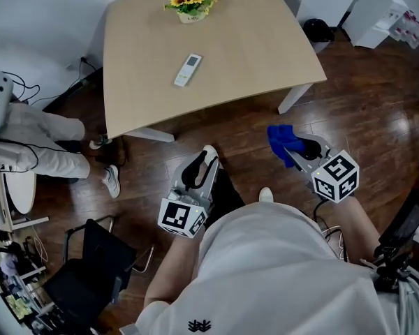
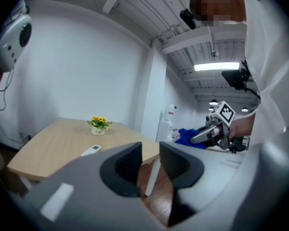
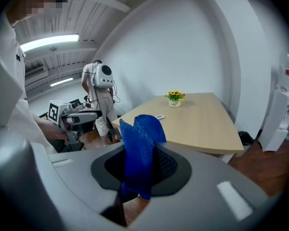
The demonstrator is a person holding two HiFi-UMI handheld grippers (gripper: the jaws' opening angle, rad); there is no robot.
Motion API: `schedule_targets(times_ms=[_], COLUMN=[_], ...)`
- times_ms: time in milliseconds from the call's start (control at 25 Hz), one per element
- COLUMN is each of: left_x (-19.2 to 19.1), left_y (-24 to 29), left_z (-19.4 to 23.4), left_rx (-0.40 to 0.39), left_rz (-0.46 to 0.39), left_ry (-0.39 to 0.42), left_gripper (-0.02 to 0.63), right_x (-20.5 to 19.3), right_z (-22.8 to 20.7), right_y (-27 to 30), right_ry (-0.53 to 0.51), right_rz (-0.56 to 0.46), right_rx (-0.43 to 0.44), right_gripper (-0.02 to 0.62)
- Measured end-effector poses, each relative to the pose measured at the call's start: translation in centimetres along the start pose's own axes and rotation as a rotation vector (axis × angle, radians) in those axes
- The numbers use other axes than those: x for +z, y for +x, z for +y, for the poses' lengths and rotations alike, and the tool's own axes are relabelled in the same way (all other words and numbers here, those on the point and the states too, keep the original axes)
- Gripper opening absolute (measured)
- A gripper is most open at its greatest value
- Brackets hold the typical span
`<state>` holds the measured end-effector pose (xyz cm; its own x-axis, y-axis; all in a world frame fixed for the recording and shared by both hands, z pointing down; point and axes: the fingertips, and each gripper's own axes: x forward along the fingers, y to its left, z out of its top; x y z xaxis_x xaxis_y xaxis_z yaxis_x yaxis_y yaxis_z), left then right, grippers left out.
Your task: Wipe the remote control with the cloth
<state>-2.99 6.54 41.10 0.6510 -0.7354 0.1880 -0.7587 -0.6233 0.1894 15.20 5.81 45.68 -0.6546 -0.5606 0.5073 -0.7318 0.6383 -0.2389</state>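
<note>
Shirt [image 1: 286, 271] lower frame; right gripper [image 1: 298, 151] pinched blue cloth [image 1: 280, 139], left gripper [image 1: 202, 162] pressed together, empty. Remote [image 1: 188, 70], upper centre, needed my steadying before wiping.

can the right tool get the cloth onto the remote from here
Probably not yet: the right tool, shut on the cloth, hangs over the floor short of the table. Nothing lies around the remote, so the way looks free after a step closer.
</note>
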Motion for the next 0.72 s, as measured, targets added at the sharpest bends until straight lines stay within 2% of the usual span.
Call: schedule_targets(times_ms=[80, 160, 280, 440, 560, 640, 720], left_x=[-0.4, -1.3, -2.4, -1.8, -0.8, -0.6, -0.7], left_y=[-1.6, -3.1, -5.4, -6.2, -7.6, -10.2, -12.9], left_z=[-4.0, -7.2, -9.7, -9.9, -9.7, -9.5, -9.5], left_rx=[0.009, -0.014, -0.039, -0.063, -0.076, -0.081, -0.107], left_rz=[0.025, 0.049, 0.068, 0.051, 0.059, 0.065, 0.053], left_ry=[-0.005, 0.016, 0.03, -0.006, 0.044, 0.086, 0.092], left_gripper=[0.13, 0.13, 0.13, 0.13, 0.13, 0.13, 0.13], right_x=[-1.9, -3.4, -5.4, -6.4, -6.1, -5.9, -6.0], right_z=[0.8, 1.8, 3.4, 3.9, 5.3, 7.7, 10.3], right_y=[-2.5, -4.7, -8.0, -9.6, -9.6, -9.3, -9.3], right_ry=[0.005, 0.007, 0.008, 0.023, 0.02, 0.012, 0.003], right_rz=[-0.005, -0.017, -0.048, -0.05, -0.061, -0.079, -0.093], right_rx=[0.029, 0.047, 0.033, -0.015, -0.032, -0.037, -0.055], right_gripper=[0.087, 0.087, 0.087, 0.087, 0.087, 0.087, 0.087])
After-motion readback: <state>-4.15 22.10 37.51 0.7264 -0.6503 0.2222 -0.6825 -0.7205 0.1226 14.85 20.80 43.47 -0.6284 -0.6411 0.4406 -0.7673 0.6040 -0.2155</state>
